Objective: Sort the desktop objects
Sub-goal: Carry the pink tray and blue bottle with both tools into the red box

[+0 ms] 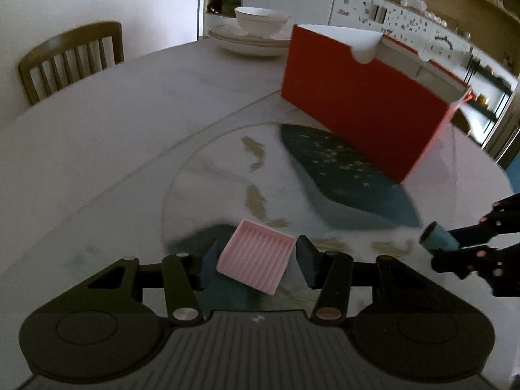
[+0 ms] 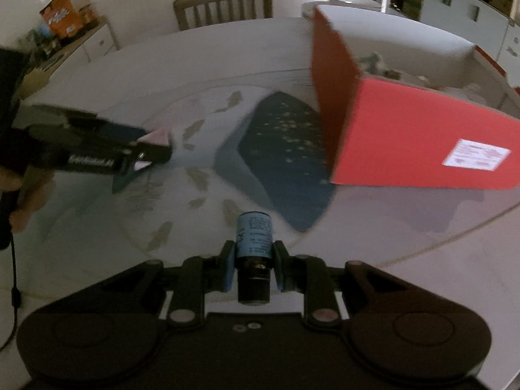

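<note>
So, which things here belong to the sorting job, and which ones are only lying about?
Part of the job:
- pink ridged tray, held in the left gripper
- small blue-labelled bottle, held in the right gripper
- open red box

Only lying about:
- stacked plates with a bowl
- wooden chair
- dark blue mat

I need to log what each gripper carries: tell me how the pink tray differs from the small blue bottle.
The pink tray is flat, square and ribbed; the blue bottle is a cylinder with a printed label and a dark cap end. The tray sits tilted between the left gripper's wide-set fingers; the bottle lies lengthwise along the right gripper's narrow-set fingers, cap toward the camera. Both are held above the table, near the red box.
</note>
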### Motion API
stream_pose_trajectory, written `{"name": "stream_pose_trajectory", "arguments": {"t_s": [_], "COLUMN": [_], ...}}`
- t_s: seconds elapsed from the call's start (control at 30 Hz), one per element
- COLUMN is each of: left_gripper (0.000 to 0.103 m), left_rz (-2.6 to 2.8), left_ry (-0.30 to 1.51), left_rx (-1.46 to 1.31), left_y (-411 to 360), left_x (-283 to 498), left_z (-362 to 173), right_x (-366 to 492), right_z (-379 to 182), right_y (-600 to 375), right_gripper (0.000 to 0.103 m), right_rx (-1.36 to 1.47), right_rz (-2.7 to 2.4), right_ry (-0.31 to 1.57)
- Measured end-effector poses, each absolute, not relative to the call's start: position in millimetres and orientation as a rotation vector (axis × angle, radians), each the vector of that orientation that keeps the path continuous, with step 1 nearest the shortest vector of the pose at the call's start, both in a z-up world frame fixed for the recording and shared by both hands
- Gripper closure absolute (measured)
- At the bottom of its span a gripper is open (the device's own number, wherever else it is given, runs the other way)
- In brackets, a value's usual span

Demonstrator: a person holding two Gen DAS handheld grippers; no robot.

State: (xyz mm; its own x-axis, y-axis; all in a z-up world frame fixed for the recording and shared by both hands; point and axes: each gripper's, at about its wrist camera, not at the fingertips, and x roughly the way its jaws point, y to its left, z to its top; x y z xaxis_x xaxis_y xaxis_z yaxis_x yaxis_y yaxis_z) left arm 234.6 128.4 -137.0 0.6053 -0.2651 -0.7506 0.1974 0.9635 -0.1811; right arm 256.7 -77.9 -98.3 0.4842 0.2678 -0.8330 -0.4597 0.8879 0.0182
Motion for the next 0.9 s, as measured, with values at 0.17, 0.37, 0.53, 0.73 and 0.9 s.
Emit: {"name": "stream_pose_trajectory", "arguments": {"t_s": [0.17, 0.37, 0.53, 0.73, 0.9], "left_gripper": [0.053, 0.053, 0.053, 0.053, 0.053], "left_rz": [-0.269, -0.270, -0.272, -0.271, -0.263], "left_ry": [0.875, 0.862, 0.845, 0.840, 0.829], "left_rx": [-0.091, -0.102, -0.113, -0.161, -0.183], "left_y": [108, 78, 52, 24, 3], "left_x": [222, 213, 211, 215, 220], "left_z": [-125, -107, -94, -80, -68], "right_x": [256, 257, 260, 264, 272], "right_z": [-91, -83, -73, -60, -46], "right_y": [-98, -121, -140, -166, -188], "right_gripper": [0.080, 0.080, 0.080, 0.080, 0.080], "right_rx": [-0.192, -0.185, -0.191, -0.197, -0.202], "right_rz": [0.438, 0.441, 0.459, 0.477, 0.493], "right_ry": [0.962, 0.948, 0.935, 0.913, 0.890]}}
